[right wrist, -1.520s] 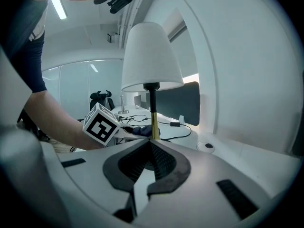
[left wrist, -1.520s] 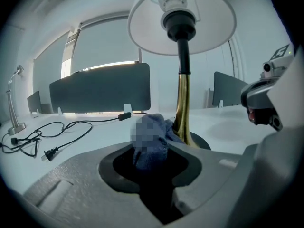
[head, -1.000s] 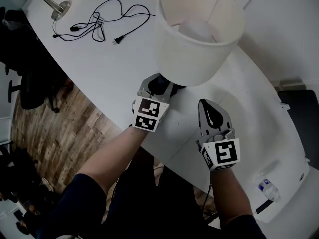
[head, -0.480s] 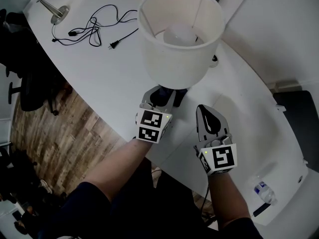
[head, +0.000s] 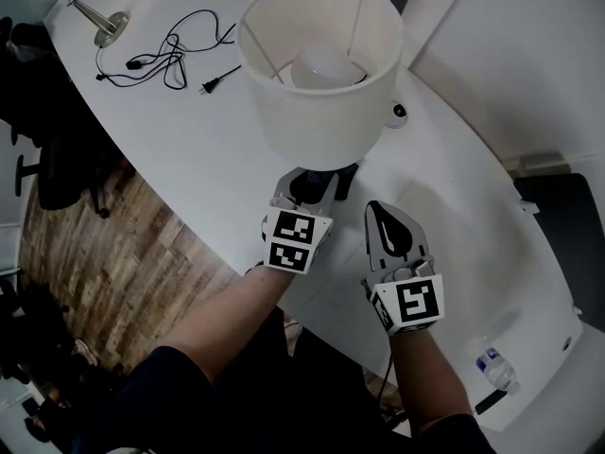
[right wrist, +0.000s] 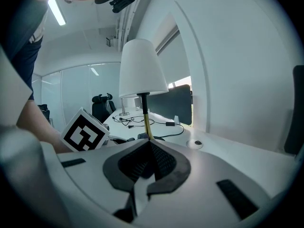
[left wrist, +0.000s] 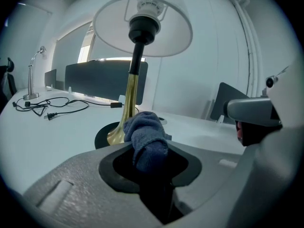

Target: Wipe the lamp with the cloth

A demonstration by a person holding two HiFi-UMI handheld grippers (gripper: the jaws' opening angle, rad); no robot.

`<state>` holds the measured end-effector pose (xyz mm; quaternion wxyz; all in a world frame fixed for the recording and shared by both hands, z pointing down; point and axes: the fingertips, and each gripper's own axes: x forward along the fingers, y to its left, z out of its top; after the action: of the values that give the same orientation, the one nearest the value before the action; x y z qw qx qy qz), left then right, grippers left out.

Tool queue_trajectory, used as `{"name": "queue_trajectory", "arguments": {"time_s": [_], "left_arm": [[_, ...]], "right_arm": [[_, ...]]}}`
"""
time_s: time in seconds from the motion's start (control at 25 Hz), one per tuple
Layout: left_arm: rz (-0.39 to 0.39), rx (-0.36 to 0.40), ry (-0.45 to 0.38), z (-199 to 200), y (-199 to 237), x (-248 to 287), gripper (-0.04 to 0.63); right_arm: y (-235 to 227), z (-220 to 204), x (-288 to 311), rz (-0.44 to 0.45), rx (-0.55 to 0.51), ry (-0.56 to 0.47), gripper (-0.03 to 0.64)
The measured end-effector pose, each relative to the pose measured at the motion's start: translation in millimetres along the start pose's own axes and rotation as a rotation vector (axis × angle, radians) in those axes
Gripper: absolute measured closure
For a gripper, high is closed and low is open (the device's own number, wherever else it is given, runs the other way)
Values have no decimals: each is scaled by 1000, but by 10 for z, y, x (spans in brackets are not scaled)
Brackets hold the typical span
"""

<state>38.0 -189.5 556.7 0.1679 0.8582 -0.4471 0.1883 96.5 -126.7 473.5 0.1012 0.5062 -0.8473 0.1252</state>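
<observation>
White desk (head: 189, 140) — left tongs (left wrist: 151, 167) pinch fuzzy cloth (left wrist: 145, 132) beside brass-stemmed lamp (left wrist: 131, 87).

I see an office: a long white desk (head: 213, 149) with a dark divider screen (left wrist: 102, 80), a swivel chair (right wrist: 101, 105), and glass partition walls (right wrist: 85, 87) behind.

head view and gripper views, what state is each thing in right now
lamp: upright
cloth: bunched, gripped, near the lamp's base
left claw: shut on the cloth
right claw: shut, empty
power cord: loosely tangled, not plugged in
</observation>
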Motion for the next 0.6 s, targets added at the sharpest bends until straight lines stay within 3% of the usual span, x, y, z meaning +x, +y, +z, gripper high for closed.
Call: {"name": "queue_trajectory", "arguments": {"time_s": [0.12, 0.6], "left_arm": [[-10, 14, 9, 25, -81, 74, 477], [43, -108, 13, 185, -136, 416, 477]], "right_arm": [[-50, -92, -48, -7, -8, 17, 607], [-220, -149, -156, -11, -12, 28, 607]]}}
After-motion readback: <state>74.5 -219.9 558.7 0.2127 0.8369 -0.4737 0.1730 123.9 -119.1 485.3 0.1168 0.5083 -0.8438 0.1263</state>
